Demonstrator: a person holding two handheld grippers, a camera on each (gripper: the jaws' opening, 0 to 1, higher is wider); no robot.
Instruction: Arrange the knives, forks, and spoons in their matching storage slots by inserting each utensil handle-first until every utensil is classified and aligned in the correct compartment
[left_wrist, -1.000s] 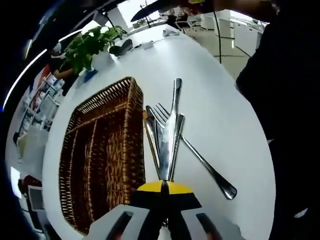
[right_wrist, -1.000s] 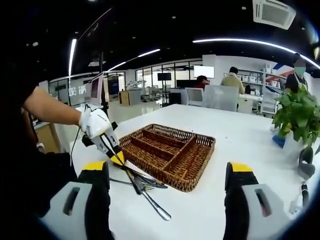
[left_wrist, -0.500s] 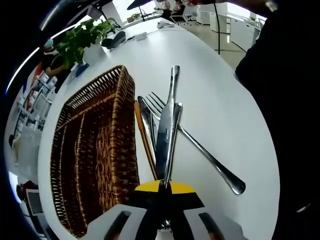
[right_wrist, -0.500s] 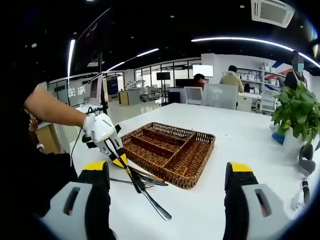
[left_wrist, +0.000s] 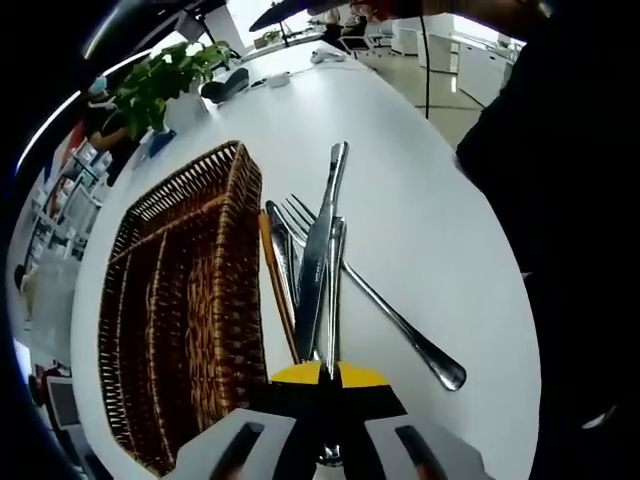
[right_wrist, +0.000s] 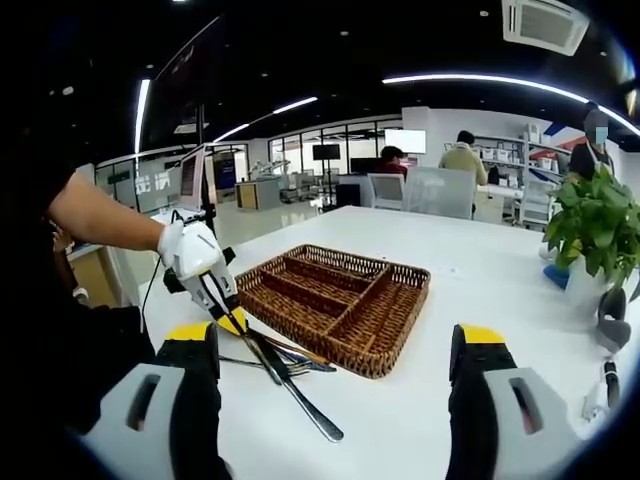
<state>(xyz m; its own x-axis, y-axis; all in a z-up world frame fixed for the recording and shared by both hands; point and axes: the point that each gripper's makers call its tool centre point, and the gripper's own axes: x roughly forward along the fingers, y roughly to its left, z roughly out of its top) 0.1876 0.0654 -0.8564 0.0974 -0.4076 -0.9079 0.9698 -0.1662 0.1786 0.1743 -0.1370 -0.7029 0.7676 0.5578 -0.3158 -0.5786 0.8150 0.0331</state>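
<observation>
Left gripper view looks down along the left claw (left_wrist: 325, 385), whose yellow-tipped jaws are pressed together on the near end of a knife (left_wrist: 312, 270). That knife lies along the white surface (left_wrist: 420, 220) and points away from the camera, its far end reaching past the other cutlery. Just beside it, toward the basket, lie a fork (left_wrist: 345, 275) whose tines point away and whose handle runs out diagonally to the right, another steel piece (left_wrist: 281, 262) that I cannot identify for sure, and a thin brownish stick-like piece (left_wrist: 277, 290) nearest the basket. All of these overlap in one loose bundle. The wicker basket (left_wrist: 180, 310), divided into long compartments, sits immediately to the left of the bundle, and no utensil lies in any compartment visible here. A potted plant (left_wrist: 165, 85) stands on the far end of the surface.

Right gripper view shows the right claw (right_wrist: 335, 375) with its jaws spread wide and nothing between them, hovering above the surface (right_wrist: 480, 280). Beyond it the basket (right_wrist: 335, 305) rests flat, and the bundle of cutlery (right_wrist: 285, 365) lies against its near left corner, where the left claw (right_wrist: 235, 325), held by a gloved hand (right_wrist: 185, 250), grips the knife.
</observation>
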